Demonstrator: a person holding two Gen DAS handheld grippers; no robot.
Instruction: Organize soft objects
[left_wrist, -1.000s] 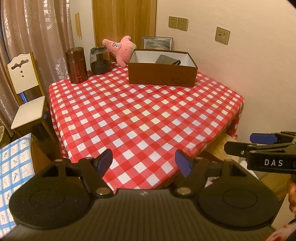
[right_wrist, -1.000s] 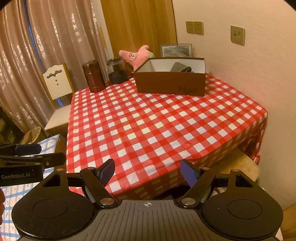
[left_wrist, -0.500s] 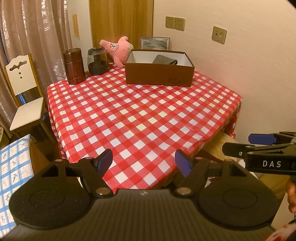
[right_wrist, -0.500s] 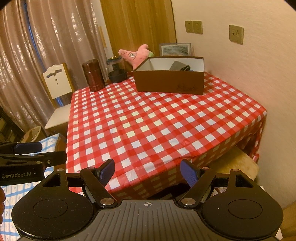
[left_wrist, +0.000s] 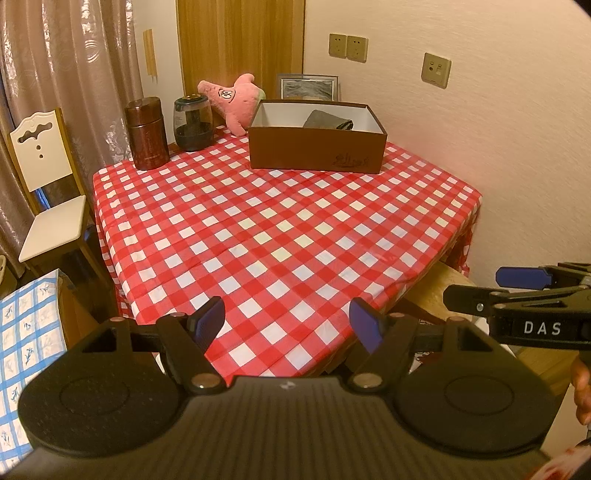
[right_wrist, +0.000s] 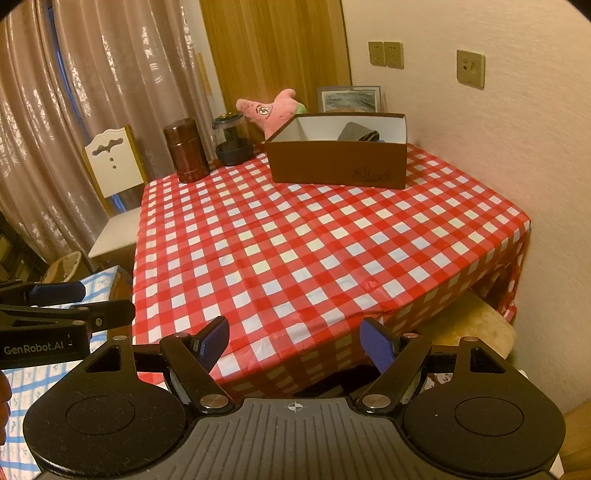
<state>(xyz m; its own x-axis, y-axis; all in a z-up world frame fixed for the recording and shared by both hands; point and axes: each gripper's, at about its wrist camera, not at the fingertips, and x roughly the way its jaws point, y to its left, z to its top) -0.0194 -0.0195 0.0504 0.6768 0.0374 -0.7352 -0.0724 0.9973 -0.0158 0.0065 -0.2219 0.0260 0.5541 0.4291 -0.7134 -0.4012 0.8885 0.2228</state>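
"DAS" on right gripper (left_wrist: 517, 291), right of left claw | "GenRobot.AI" on left gripper (right_wrist: 55, 306), left of right claw | brown box (left_wrist: 316, 151) script: unreadable

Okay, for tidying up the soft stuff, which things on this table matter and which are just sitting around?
Part of the job:
- pink plush toy, behind the box
- brown box
- grey soft item already inside it

Just lying about:
- brown canister
- dark glass jar
- framed picture against the wall
- white chair
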